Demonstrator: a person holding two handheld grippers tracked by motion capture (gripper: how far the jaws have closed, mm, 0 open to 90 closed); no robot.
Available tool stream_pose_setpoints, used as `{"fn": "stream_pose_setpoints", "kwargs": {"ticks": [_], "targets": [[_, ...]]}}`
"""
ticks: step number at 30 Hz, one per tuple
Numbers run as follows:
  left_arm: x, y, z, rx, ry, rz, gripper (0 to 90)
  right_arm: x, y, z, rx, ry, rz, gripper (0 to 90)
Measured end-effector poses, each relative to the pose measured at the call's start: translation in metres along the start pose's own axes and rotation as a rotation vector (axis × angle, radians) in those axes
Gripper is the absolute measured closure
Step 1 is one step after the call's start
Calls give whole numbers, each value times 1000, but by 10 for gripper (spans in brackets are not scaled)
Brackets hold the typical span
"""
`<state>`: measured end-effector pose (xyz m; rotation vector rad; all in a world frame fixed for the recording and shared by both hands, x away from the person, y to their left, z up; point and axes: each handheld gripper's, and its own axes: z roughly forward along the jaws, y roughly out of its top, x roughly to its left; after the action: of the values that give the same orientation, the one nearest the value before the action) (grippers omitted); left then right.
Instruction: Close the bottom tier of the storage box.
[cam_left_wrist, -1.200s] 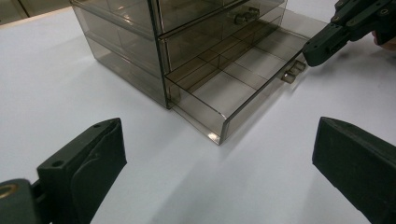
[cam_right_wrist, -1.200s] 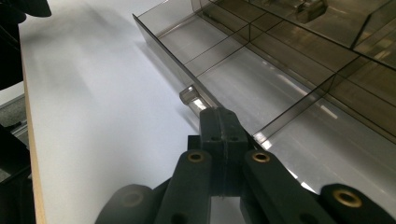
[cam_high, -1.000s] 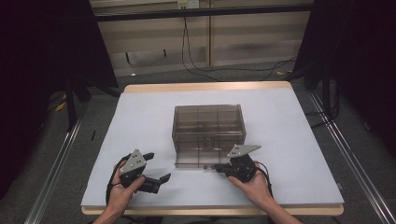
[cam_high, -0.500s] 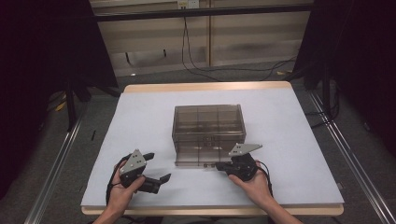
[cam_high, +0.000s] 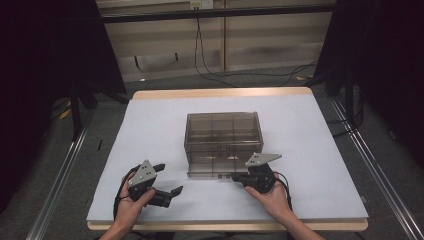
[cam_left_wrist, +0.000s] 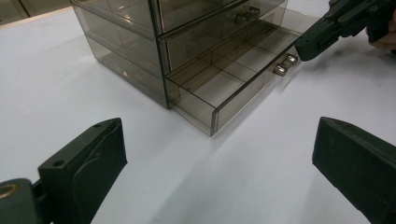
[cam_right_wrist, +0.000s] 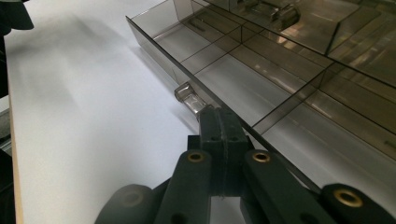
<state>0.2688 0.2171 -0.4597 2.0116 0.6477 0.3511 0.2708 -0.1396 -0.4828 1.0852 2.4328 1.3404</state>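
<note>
A smoky see-through drawer cabinet (cam_high: 222, 132) stands mid-table. Its bottom drawer (cam_high: 210, 170) is pulled out toward me and shows bare compartments in the left gripper view (cam_left_wrist: 224, 79) and the right gripper view (cam_right_wrist: 261, 79). My right gripper (cam_high: 233, 176) is shut, its tip (cam_right_wrist: 217, 114) against the drawer's small clear handle (cam_right_wrist: 187, 98); whether it pinches the handle I cannot tell. From the left gripper view, the right gripper (cam_left_wrist: 322, 32) sits just beside the two handle knobs (cam_left_wrist: 286, 65). My left gripper (cam_high: 169, 178) rests open on the table to the drawer's left, nothing between its jaws (cam_left_wrist: 219, 154).
The white table cover (cam_high: 310, 150) lies on a wooden table (cam_high: 220, 93). The upper drawers (cam_left_wrist: 205, 18) of the cabinet are pushed in. Metal rails (cam_high: 60, 170) run along the floor on both sides, and cables (cam_high: 210, 75) lie beyond the far edge.
</note>
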Motion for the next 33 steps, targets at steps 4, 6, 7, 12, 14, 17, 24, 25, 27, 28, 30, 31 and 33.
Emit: {"fn": "stream_pose_setpoints", "kwargs": {"ticks": [4,6,7,12,14,17,24,25,27,28,30,31,33], "targets": [[0,0,0,-2,2,-3,28,-1,0,0,-2,-3,7,900],[0,0,0,-2,3,-3,28,-1,0,0,-4,-2,4,900],[0,0,0,5,2,5,28,-1,0,0,-4,0,3,900],[0,0,0,4,2,8,28,-1,1,0,-4,-4,10,900],[0,0,0,4,-1,6,28,-2,1,0,-4,-5,12,900],[1,0,0,6,2,10,28,-3,2,0,0,-1,20,900],[0,0,1,6,0,1,28,-4,2,1,3,8,22,900],[0,0,1,6,-1,2,28,-3,3,1,6,7,27,900],[0,0,0,9,5,4,28,-4,4,1,15,13,28,900],[1,0,0,13,9,5,28,-4,4,2,18,15,23,900],[0,0,0,15,9,4,28,-4,5,2,18,13,19,900],[1,0,0,16,10,7,28,-4,6,1,21,12,20,900],[1,0,1,11,7,8,28,-4,6,1,21,12,27,900]]}}
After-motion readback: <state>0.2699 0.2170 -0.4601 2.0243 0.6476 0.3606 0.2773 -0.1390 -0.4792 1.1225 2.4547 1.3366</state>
